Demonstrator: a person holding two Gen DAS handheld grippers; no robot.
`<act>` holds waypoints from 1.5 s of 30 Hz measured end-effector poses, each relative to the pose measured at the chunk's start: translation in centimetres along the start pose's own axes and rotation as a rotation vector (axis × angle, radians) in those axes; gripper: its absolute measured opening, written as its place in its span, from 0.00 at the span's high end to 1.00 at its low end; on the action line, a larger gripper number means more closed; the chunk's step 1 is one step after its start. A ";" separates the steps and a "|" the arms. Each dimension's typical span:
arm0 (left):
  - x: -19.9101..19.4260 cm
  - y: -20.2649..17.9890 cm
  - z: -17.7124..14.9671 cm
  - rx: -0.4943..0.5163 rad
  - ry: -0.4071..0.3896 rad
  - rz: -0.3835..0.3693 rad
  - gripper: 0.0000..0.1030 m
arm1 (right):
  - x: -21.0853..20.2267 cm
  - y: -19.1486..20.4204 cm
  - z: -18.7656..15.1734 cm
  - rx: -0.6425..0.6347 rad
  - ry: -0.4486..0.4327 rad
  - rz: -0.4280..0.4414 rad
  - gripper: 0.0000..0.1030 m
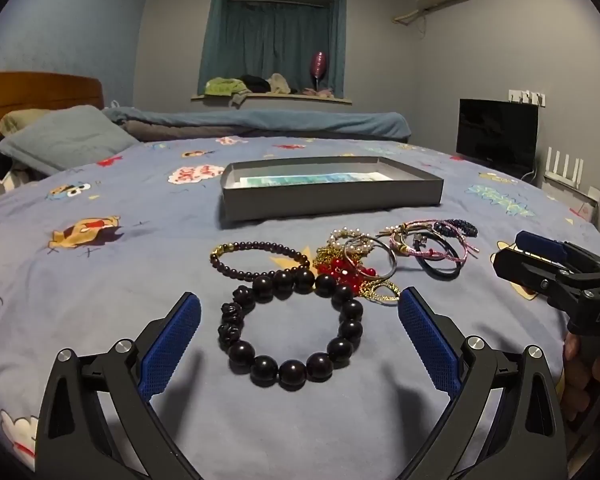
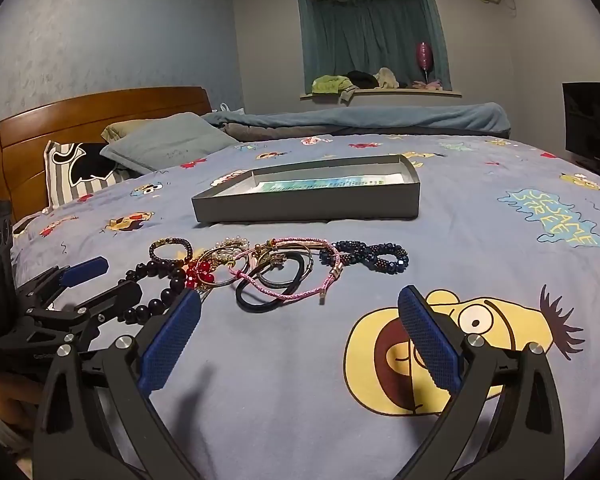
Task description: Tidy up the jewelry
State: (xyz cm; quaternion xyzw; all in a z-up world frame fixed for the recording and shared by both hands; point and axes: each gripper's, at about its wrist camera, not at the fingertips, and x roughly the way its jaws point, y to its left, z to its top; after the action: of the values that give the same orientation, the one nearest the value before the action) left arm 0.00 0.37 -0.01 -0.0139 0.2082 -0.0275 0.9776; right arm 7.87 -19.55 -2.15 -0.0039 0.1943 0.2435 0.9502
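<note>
A pile of jewelry lies on the blue cartoon bedsheet. A large black bead bracelet (image 1: 290, 330) lies between the open fingers of my left gripper (image 1: 300, 312), untouched. Behind it are a small dark bead bracelet (image 1: 260, 260), red beads with gold chain (image 1: 346, 270), black and pink bands (image 1: 436, 252) and a dark blue beaded piece (image 2: 366, 257). A shallow grey box (image 1: 328, 196) sits behind the pile. My right gripper (image 2: 300, 312) is open and empty over the sheet, in front of the pink cord bracelet (image 2: 288, 280). It also shows in the left wrist view (image 1: 540, 260).
Pillows (image 2: 168, 140) and a wooden headboard (image 2: 100, 116) are at the left. A folded blanket (image 1: 260, 120) lies at the far edge of the bed. A dark monitor (image 1: 496, 136) stands at the right beyond the bed.
</note>
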 end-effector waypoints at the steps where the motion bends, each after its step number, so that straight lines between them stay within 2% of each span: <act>1: 0.0 0.0 0.0 0.000 0.000 0.001 0.05 | 0.0 0.0 0.0 0.000 0.000 0.001 0.05; 45: 0.3 0.6 -0.1 -0.020 0.021 0.004 0.05 | 0.1 0.0 0.1 -0.005 0.011 0.010 0.05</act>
State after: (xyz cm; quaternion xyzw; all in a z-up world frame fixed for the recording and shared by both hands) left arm 0.22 0.99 -0.23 -0.0228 0.2188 -0.0239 0.9752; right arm 7.95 -19.52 -2.10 -0.0065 0.1991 0.2485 0.9479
